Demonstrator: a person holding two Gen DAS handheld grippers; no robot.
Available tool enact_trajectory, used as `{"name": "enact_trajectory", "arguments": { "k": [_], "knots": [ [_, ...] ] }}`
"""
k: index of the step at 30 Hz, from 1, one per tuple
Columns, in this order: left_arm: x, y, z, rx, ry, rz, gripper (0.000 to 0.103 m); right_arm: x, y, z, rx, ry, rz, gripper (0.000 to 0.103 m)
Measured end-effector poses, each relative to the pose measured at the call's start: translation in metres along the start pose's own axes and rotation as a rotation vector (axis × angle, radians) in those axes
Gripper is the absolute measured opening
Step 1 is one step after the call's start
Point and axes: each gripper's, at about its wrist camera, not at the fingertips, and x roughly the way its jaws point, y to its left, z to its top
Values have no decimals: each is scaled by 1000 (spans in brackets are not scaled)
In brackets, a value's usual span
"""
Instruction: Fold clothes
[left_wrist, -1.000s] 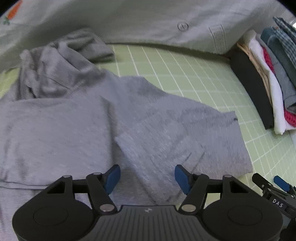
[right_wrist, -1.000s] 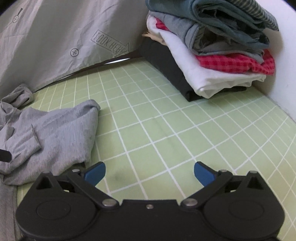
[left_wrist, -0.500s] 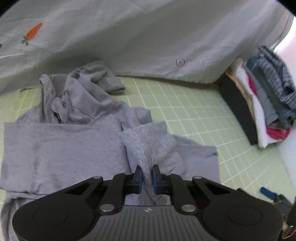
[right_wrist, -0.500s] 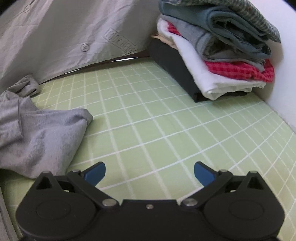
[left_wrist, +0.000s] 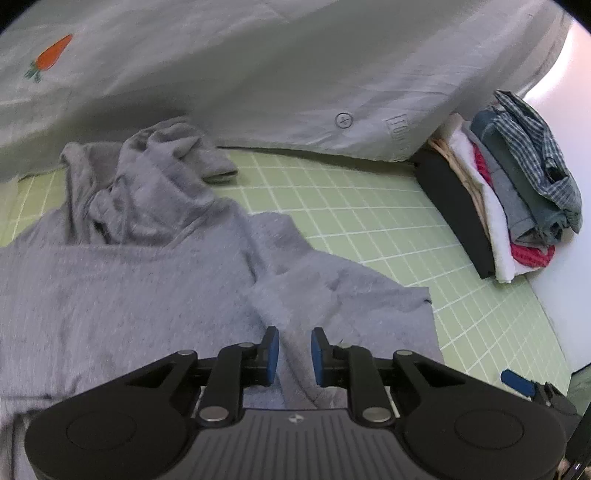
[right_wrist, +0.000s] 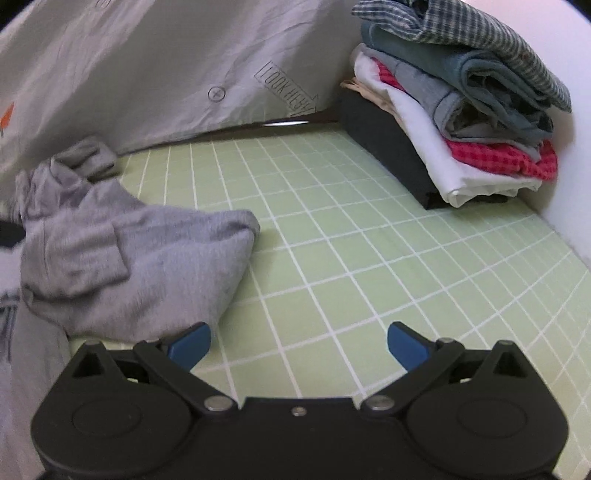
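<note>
Grey sweatshirt (left_wrist: 122, 295) cut off at left edge, its fabric motion-blurred.

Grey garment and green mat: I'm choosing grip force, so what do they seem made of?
Grey garment: looks like soft heathered knit, probably cotton jersey or fleece; matte, speckled, slumping in loose rounded folds. Green mat: looks like a smooth, flat sheet with a printed white grid, possibly a vinyl or rubber cutting mat; faint sheen, no weave visible. Neither can be confirmed by sight alone.
</note>
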Motion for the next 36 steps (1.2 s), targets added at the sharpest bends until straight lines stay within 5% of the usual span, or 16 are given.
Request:
{"name": "enact_trajectory", "arguments": {
  "k": [2,7,13,16,22,30,36],
  "knots": [
    [0,2,-4,-19,5,8,22,5,-4,7,43,-1,45,101],
    [5,-1,-4,-57,-3,3,25,28,-3,23,95,53,193,75],
    [30,-15,8,-42,18,51,24,37,-10,26,42,41,177,75],
    [39,-22,10,-36,13,72,6,41,-26,23,64,48,167,75],
    [24,-33,14,-8,-61,59,4,48,-43,17,102,57,144,76],
    [-48,-9,42,-100,-265,32,4,48,-39,16,87,58,110,77],
    [-144,67,53,-240,-469,206,4,40,-27,9,68,72,85,77]
  ]
}}
